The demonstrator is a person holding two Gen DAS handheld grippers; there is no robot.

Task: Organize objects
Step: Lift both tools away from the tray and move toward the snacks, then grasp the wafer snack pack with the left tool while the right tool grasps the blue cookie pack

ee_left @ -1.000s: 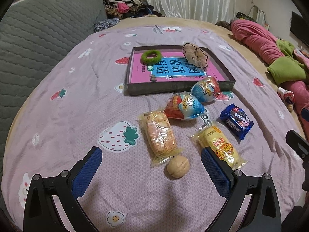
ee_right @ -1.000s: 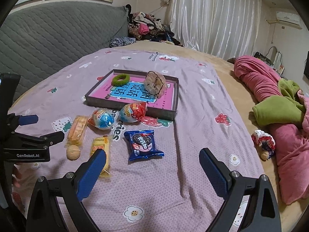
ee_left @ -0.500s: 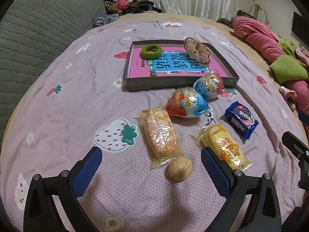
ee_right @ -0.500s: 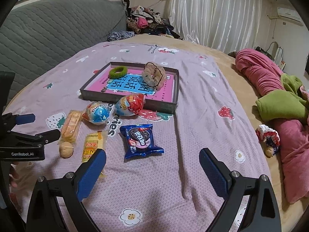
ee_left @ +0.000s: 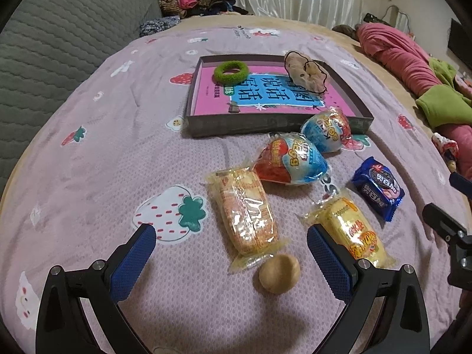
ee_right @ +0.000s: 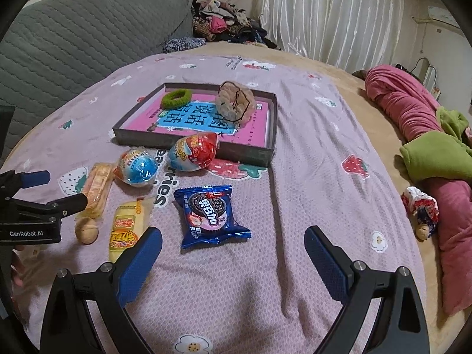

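Between left hand-held gripper (ee_left: 231, 246) pads, cracker pack (ee_left: 245, 214) lengthwise, walnut (ee_left: 279, 273) beside

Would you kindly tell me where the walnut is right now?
In the left wrist view, the walnut lies low and centre on the bedspread, touching the biscuit pack, left of the yellow cake pack.

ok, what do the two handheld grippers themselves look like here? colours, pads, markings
Both match: the left gripper and right gripper have black angular finger arms with silver screw heads, tipped by blue textured pads. In the right wrist view, the left gripper's black body carries white "GenRobot.AI" lettering. No cables or sleeves visible.
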